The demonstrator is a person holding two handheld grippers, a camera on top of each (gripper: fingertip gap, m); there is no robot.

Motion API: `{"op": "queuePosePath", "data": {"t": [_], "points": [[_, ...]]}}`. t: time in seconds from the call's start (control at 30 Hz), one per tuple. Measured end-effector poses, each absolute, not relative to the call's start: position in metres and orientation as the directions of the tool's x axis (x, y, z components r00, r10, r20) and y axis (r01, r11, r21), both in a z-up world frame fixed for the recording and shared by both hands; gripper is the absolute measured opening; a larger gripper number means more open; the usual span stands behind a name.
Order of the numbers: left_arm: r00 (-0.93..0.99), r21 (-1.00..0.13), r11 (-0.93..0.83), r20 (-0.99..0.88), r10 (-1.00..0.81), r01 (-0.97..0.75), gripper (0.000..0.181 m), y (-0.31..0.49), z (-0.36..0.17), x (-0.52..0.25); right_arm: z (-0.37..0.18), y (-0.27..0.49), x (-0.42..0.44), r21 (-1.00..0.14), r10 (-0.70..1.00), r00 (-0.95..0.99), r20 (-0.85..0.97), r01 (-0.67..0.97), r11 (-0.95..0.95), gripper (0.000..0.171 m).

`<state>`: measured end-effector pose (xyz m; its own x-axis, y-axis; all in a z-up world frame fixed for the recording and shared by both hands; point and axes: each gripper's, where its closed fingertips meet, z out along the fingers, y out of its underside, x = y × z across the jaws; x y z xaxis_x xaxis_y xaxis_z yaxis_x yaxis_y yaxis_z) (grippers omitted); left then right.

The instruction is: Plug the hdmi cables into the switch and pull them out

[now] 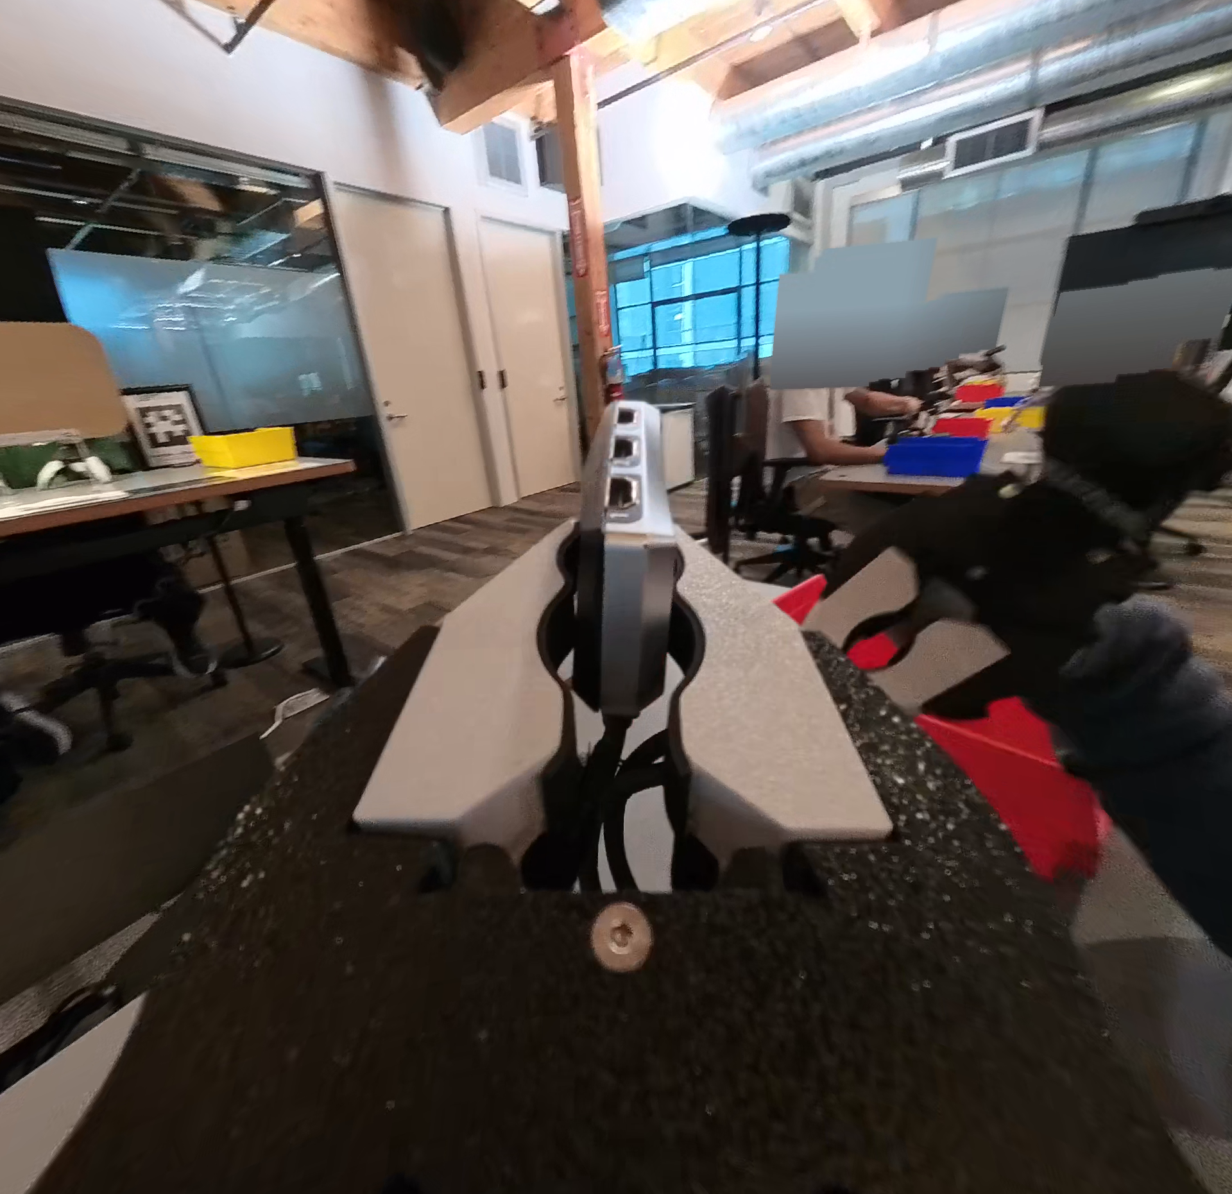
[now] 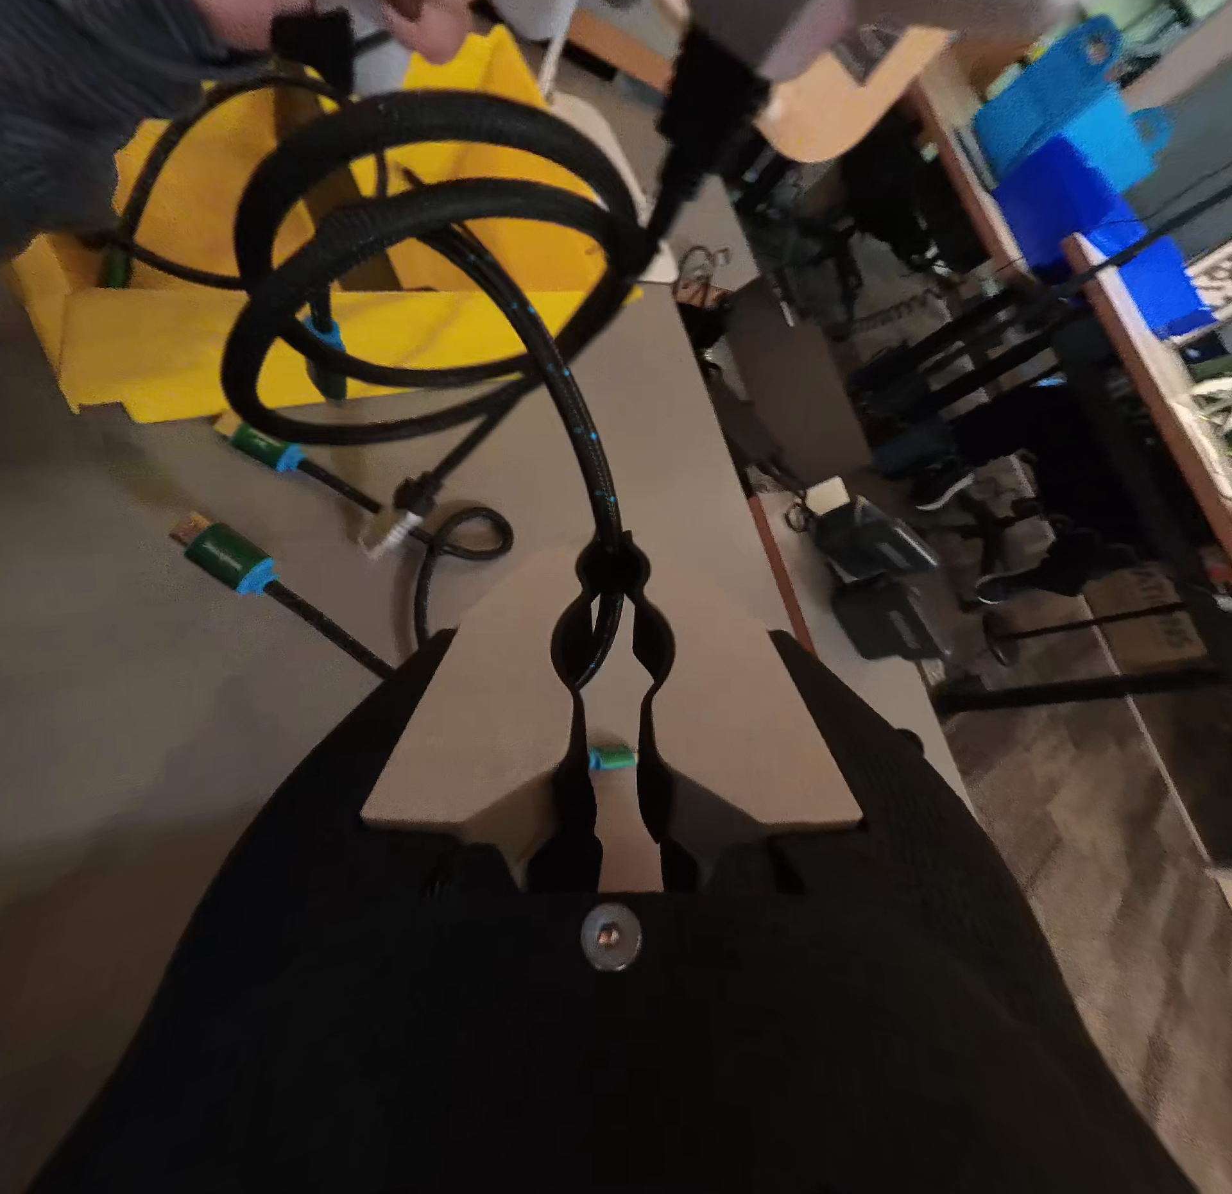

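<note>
My left gripper (image 1: 623, 552) is shut on a grey HDMI switch (image 1: 623, 495) and holds it upright in the air, its row of ports (image 1: 627, 455) facing me. Black leads (image 1: 613, 782) hang from the switch's lower end between the fingers. My right gripper (image 2: 610, 565) is shut on a black braided HDMI cable (image 2: 587, 429) with blue flecks, which loops upward. It also shows in the left wrist view (image 1: 880, 625), to the right of the switch, held by a gloved hand (image 1: 1127, 689). A green-and-blue plug (image 2: 610, 757) shows between the right fingers.
More green-and-blue HDMI plugs (image 2: 227, 555) and coiled cables (image 2: 400, 335) lie on the grey table (image 2: 133, 729) by a yellow bin (image 2: 173, 355). A red bin (image 1: 1013, 782) sits below the grippers. The table edge (image 2: 767, 529) drops to the floor on the right. A person (image 1: 813, 429) sits at a far desk. The gap from one gripper's tips to the other's is roughly 15 cm.
</note>
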<state>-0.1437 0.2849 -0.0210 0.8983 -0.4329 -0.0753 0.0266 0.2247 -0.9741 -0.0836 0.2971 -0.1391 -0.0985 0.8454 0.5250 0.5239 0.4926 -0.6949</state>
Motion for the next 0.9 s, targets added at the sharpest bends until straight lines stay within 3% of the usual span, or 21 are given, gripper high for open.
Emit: {"op": "queuePosePath", "data": {"t": [0.37,0.57,0.7,0.9], "points": [[0.925,-0.976,0.214,-0.038,-0.379,0.048,0.019,0.287,-0.024,-0.162,-0.125,0.355,-0.013,-0.623,0.784,0.15,0.602,0.702,0.345,0.003],[0.879,-0.97,0.211,0.003,-0.477,0.118,0.019,0.289,-0.026,-0.153,-0.091,0.355,-0.021,-0.794,0.816,0.277,0.507,0.519,0.317,0.004],[0.802,-0.952,0.251,-0.007,-0.597,0.178,0.019,0.28,-0.02,-0.138,-0.074,0.355,-0.033,-0.908,0.863,0.364,0.351,0.358,0.219,0.007],[0.669,-0.909,0.297,-0.028,-0.743,0.293,0.019,0.26,-0.006,-0.121,-0.081,0.354,-0.05,-0.929,0.882,0.377,0.284,0.337,0.155,0.008]]}}
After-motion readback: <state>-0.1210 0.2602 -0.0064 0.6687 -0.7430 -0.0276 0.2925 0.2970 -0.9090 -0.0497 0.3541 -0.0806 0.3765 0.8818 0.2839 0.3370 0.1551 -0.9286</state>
